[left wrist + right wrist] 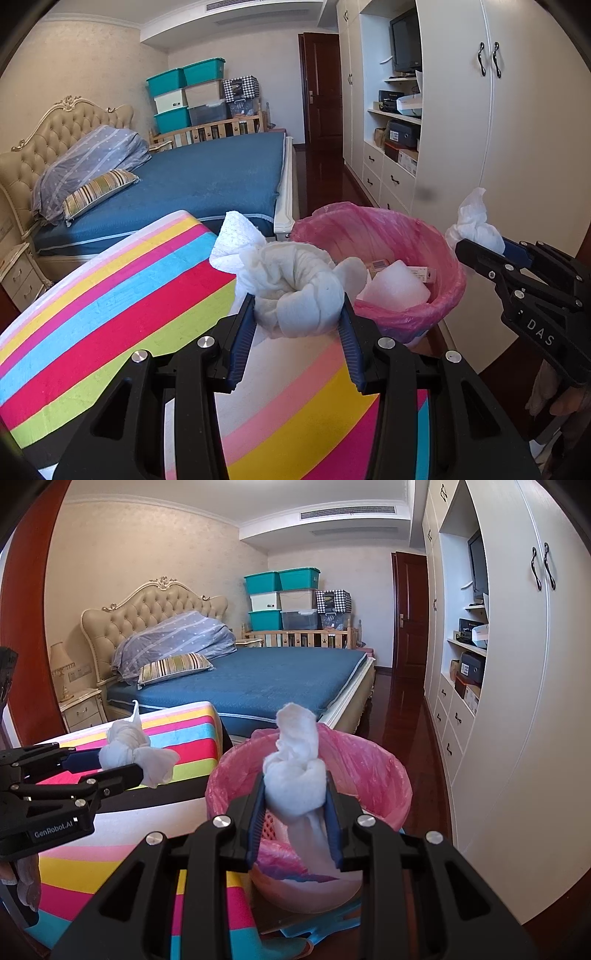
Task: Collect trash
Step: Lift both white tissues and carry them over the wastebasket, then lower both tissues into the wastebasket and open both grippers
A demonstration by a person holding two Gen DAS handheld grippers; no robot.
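We hold a tissue wad in each gripper: left gripper (297, 317) fingers clamp one wad (295, 288) over the striped counter (110, 314), right gripper (295, 805) fingers clamp another (295, 775) above the bin (369, 775). Both look light, soft, best pinched mid-bulk.

The bin (369, 775) is set just right of the cloth-covered table (110, 314); the bed (207, 181) is placed behind both, cupboards (517, 701) right.

The left-wrist tissue wad (295, 295) is hiding part of the pink-lined bin (406, 221); labels on scraps (380, 265) inside are staying unreadable.
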